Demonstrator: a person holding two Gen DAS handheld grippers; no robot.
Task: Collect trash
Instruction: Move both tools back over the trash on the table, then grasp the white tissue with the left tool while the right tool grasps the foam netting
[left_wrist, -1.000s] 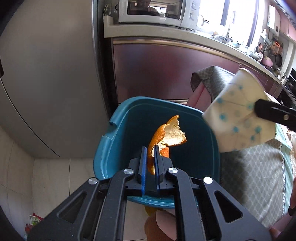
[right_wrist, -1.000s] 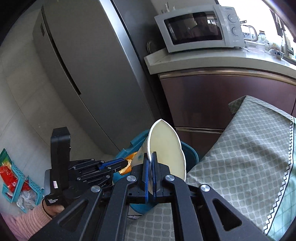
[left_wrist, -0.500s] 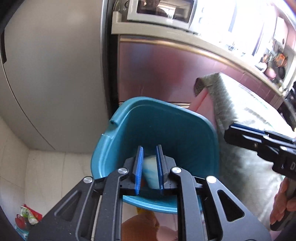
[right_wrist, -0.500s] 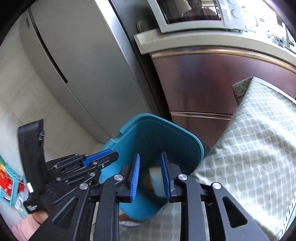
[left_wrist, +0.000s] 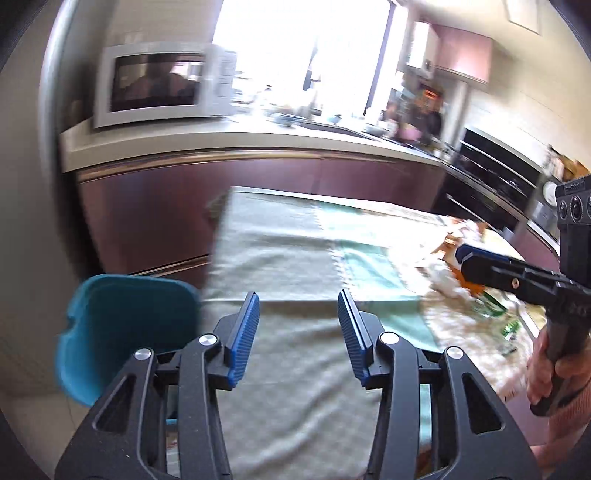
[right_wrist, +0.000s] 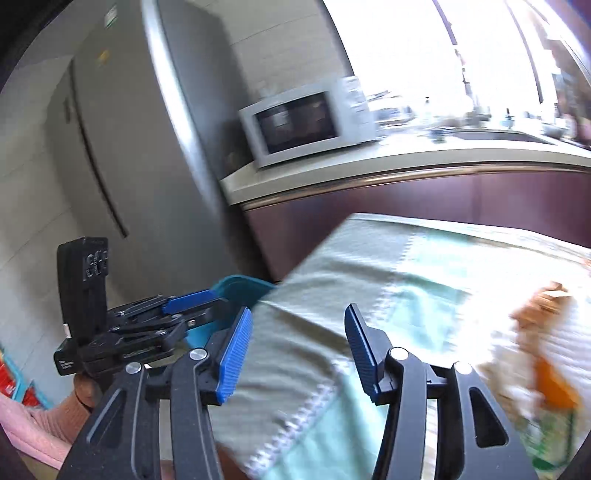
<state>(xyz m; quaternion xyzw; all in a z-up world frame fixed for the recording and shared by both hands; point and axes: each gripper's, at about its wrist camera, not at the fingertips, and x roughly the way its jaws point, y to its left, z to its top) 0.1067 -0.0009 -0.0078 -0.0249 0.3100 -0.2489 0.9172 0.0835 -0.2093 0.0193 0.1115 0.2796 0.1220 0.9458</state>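
Both jaws have just been opening: the left gripper (left_wrist: 298, 325) stands spread with nothing between its pads, hanging over the near end of the table (left_wrist: 280, 254), and the right gripper (right_wrist: 298, 347) is likewise spread and empty over the same cloth. The teal bin (left_wrist: 122, 325) sits off the table's left edge, below the counter (left_wrist: 221, 138). Blurred trash (left_wrist: 454, 266), orange and white scraps, lies toward the table's far right corner.

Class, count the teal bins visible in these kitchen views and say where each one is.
1. The teal bin stands on the floor beside the table's corner, below the microwave counter; others may be hidden.
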